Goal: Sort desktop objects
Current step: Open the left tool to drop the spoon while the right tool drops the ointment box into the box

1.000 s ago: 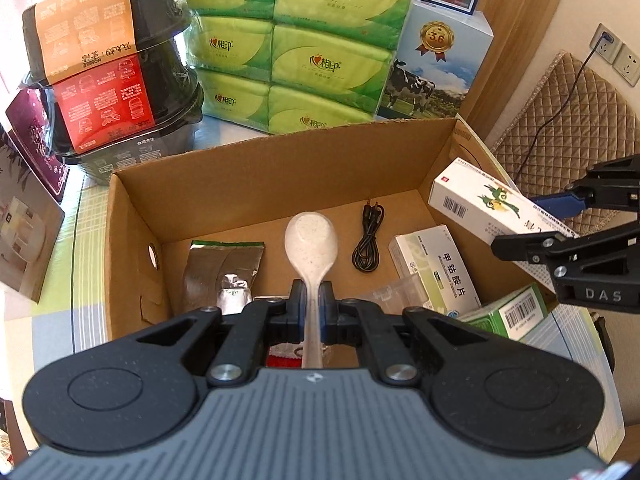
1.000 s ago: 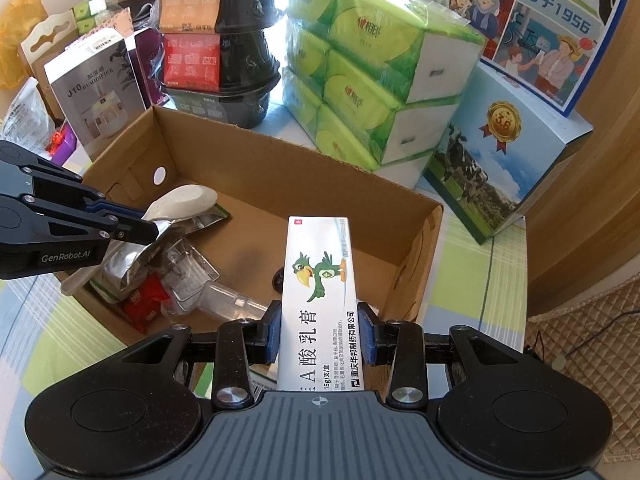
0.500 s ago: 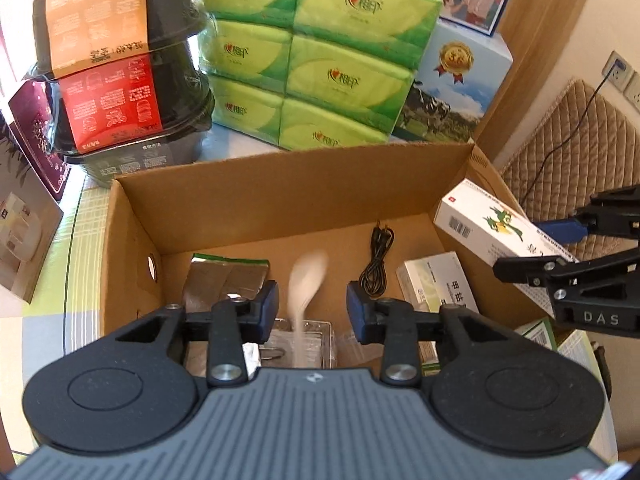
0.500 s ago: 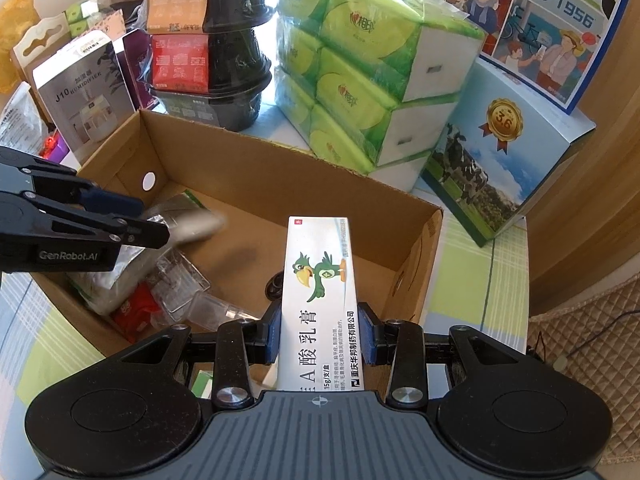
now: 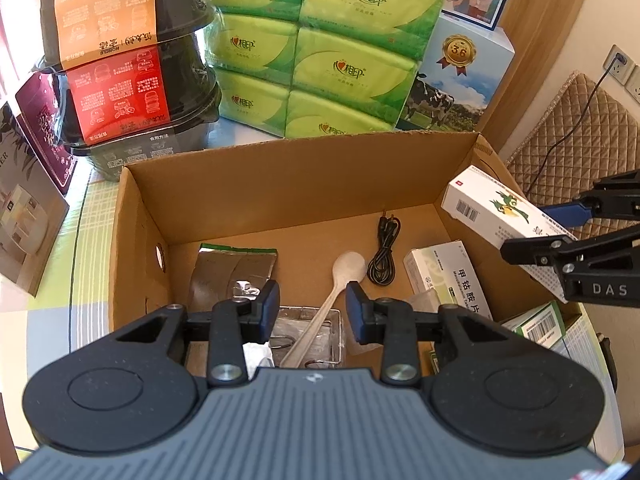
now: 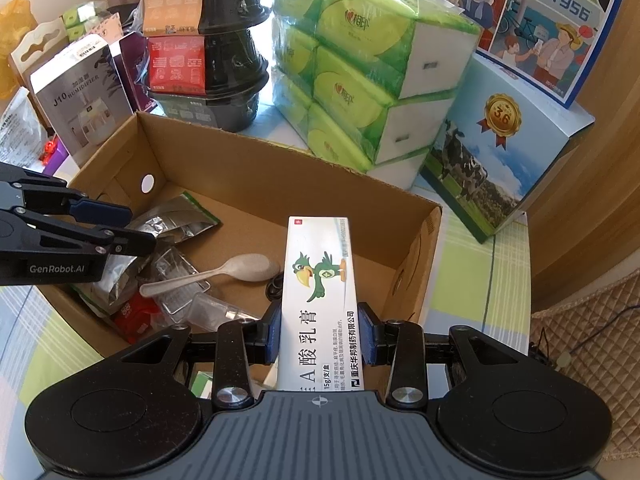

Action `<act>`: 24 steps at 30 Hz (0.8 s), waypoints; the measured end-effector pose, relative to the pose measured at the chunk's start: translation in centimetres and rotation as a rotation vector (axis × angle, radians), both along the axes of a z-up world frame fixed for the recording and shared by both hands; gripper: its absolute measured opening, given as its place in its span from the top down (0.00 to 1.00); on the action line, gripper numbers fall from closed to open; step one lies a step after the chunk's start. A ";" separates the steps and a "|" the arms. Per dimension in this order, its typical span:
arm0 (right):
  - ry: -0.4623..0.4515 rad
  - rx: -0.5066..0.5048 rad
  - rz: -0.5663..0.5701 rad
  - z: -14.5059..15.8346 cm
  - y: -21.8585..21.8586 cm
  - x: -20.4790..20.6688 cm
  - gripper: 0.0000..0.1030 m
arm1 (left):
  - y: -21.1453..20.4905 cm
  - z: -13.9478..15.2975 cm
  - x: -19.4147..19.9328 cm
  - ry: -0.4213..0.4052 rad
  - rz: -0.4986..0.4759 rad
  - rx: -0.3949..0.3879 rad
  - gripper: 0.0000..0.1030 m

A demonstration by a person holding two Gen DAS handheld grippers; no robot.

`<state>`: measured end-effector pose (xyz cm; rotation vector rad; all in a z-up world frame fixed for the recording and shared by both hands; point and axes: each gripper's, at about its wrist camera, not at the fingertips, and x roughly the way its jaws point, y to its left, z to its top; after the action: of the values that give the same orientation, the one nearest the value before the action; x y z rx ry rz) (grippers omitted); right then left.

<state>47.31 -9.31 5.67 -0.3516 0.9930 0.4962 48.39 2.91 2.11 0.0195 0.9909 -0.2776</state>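
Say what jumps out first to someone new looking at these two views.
The white ointment box with a green parrot, clamped in the right claw over the cardboard box's near right corner. Next, the pale spoon lying inside on clear packaging, just ahead of the open, empty left claw. Behind the box, the green tissue packs and stacked black bowls fill the background.

Spoon handle (image 5: 308, 340) disappears behind the gripper body below the fingers (image 5: 269, 310); the ointment box (image 6: 320, 300) bottom is hidden likewise.

"GenRobot.AI" on left hand-held gripper (image 6: 136, 228)
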 end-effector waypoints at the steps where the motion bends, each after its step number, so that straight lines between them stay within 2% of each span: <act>1: -0.002 0.001 0.000 0.1 0.1 0.0 0.66 | 0.0 0.0 0.0 0.000 -0.001 0.002 0.71; 6: -0.014 0.011 -0.001 0.4 0.1 -0.2 0.66 | -0.1 0.2 -0.2 -0.001 -0.004 0.006 0.71; 8: -0.039 0.059 0.001 0.8 0.0 -0.2 0.66 | -0.1 0.2 -0.2 -0.002 -0.003 0.004 0.68; 10: -0.057 0.096 -0.022 1.2 -0.2 0.0 0.58 | -0.1 0.3 -0.3 -0.005 0.000 0.006 0.66; 11: -0.063 0.112 -0.034 1.4 -0.4 0.0 0.49 | 0.0 0.3 -0.3 -0.006 0.000 0.008 0.63; 13: -0.068 0.135 -0.038 1.7 -0.6 0.0 0.48 | 0.0 0.3 -0.4 -0.007 0.001 0.009 0.59; 17: -0.051 0.112 -0.039 1.4 -0.8 0.0 0.48 | 0.1 0.1 -0.5 -0.005 0.003 0.022 0.54; 18: -0.048 0.110 -0.042 1.4 -0.9 0.0 0.48 | 0.1 0.1 -0.5 -0.005 0.005 0.022 0.52; 20: -0.036 0.108 -0.051 1.2 -1.2 -0.1 0.48 | 0.1 0.2 -0.7 -0.007 0.007 0.023 0.34; 24: -0.014 0.106 -0.047 1.0 -1.3 -0.4 0.48 | -0.1 0.5 -0.9 -0.016 -0.003 0.042 0.23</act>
<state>46.94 -10.59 6.65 -0.2359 0.9549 0.5009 47.45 2.82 2.65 0.0612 0.9806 -0.2591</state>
